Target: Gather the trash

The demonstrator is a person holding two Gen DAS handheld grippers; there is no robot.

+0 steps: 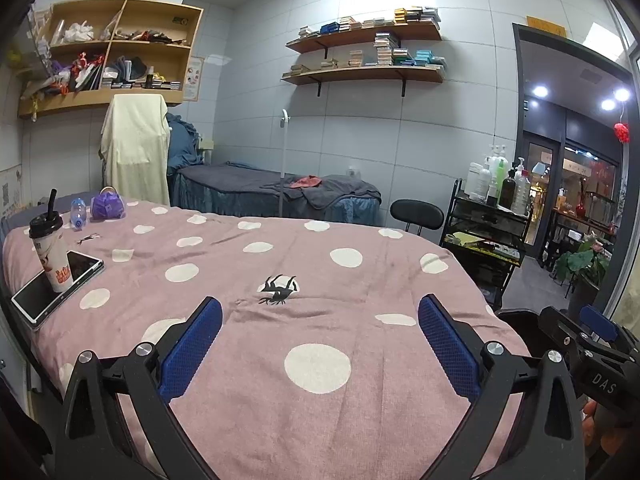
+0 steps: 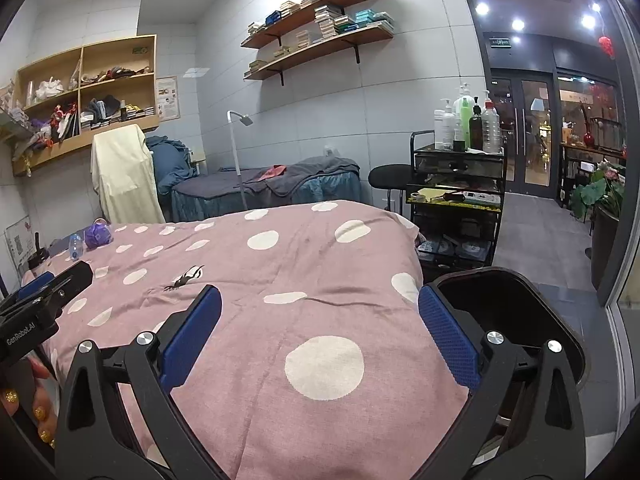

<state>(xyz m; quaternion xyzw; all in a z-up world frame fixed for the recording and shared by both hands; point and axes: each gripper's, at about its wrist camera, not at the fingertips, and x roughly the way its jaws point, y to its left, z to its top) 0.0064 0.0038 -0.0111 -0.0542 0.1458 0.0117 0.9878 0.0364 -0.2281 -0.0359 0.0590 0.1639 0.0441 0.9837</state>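
Two grippers hang spread and empty over a pink polka-dot bed [image 1: 320, 240] — the left gripper [image 1: 320, 340] and the right gripper [image 2: 320, 340], fingers well apart, clamped on nothing. Far ahead and to the left of both, near the bed's far corner, lie the likely pickings: one lidded drink cup [image 1: 47, 252] standing on a tablet [image 1: 56, 280], one small plastic bottle [image 1: 78, 213] and one crumpled purple bag [image 1: 106, 204]. One dark bin [image 2: 520, 320] sits open just right of the right gripper. Whether collecting is starting or nearly done cannot be judged — any pickup would call for a long reach forward-left.
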